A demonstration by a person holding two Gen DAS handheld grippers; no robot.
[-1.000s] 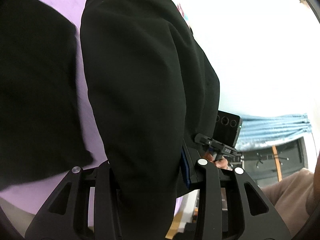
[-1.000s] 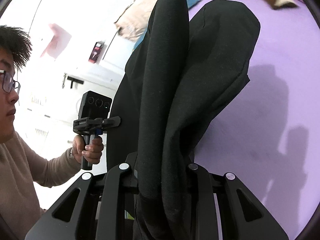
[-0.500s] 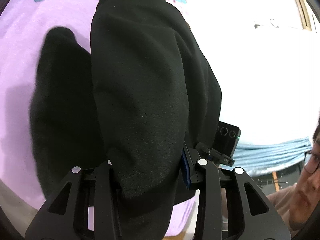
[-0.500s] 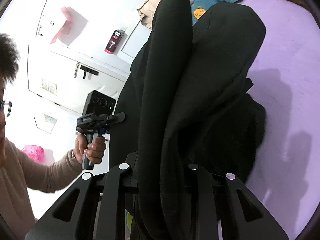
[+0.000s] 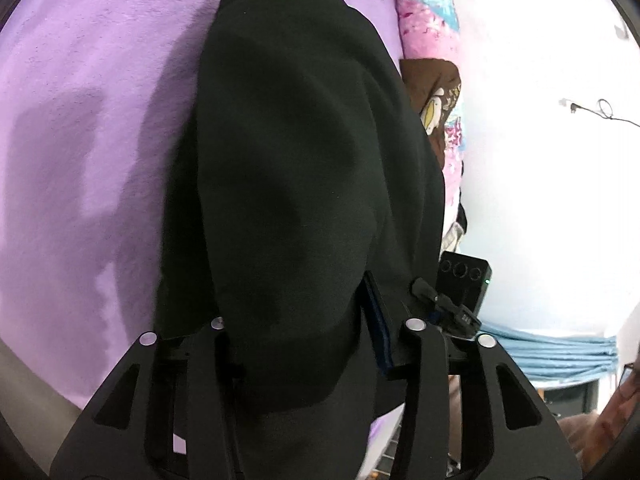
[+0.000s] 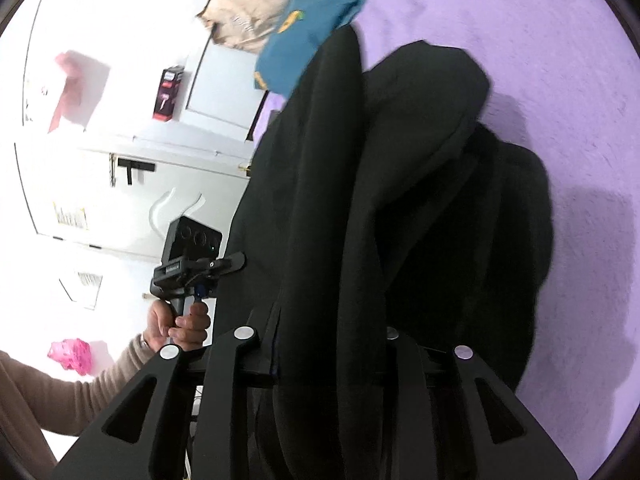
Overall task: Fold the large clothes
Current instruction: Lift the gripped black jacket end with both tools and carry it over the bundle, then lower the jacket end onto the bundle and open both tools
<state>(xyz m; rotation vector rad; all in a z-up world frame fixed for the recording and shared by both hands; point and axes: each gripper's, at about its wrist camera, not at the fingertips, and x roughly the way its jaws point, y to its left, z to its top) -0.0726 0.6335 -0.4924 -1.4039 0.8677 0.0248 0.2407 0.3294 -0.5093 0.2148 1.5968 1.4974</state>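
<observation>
A large black garment [image 5: 296, 168] hangs between both grippers over a purple bed sheet [image 5: 80, 80]. My left gripper [image 5: 312, 344] is shut on one edge of it; thick folds bulge out between the fingers and hide the tips. My right gripper [image 6: 324, 344] is shut on the other edge of the same garment [image 6: 400, 200], whose lower part lies bunched on the sheet [image 6: 560, 60]. The right gripper's body [image 5: 460, 288] shows in the left wrist view, the left gripper's body [image 6: 192, 256] in the right wrist view.
Pink and blue patterned bedding [image 5: 428, 12] and a brown cartoon cloth [image 5: 436, 96] lie along the bed's edge. A blue cushion [image 6: 312, 16] and a beige pillow [image 6: 248, 8] lie at the head. White cabinets [image 6: 120, 184] stand beside the bed.
Both grippers have tilted down toward the bed with the garment. The cloth's lower part has come to rest on the purple sheet. Both grips stay shut.
</observation>
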